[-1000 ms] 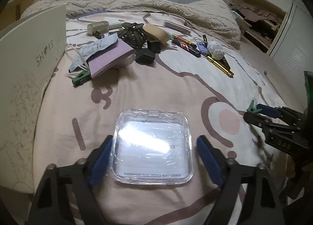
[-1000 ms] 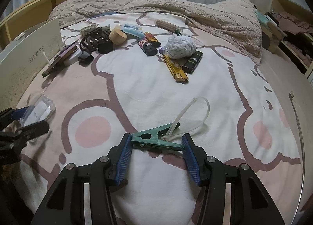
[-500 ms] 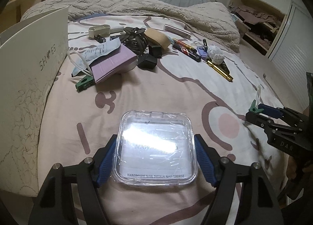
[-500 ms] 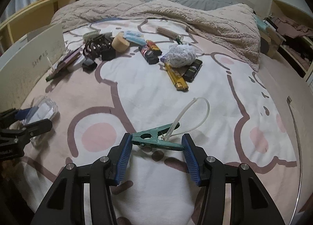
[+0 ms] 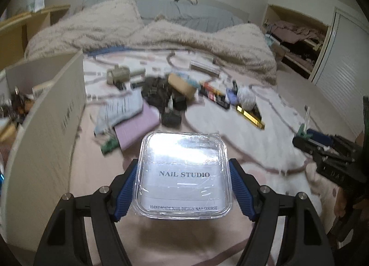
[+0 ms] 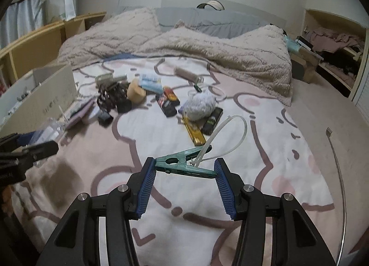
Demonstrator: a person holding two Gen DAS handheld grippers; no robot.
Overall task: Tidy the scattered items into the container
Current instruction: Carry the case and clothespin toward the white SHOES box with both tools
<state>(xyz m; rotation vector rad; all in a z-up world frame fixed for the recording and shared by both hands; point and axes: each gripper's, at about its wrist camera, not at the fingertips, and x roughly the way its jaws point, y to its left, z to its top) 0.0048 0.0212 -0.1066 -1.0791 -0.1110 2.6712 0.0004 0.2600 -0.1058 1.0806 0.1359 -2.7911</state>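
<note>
Left wrist view: the left gripper [image 5: 183, 179] clasps a clear plastic case [image 5: 183, 173] labelled NAIL STUDIO between its blue pads, lifted off the bedsheet [image 5: 230, 127]. Beyond it lie a lilac pad [image 5: 136, 128] and a blurred heap of clutter; the white shoe box [image 5: 46, 127] stands at left. Right wrist view: the right gripper [image 6: 184, 176] clamps a green clothespin [image 6: 182, 163], endwise between its pads, with a white zip tie [image 6: 230, 132] looped from it, above the sheet.
</note>
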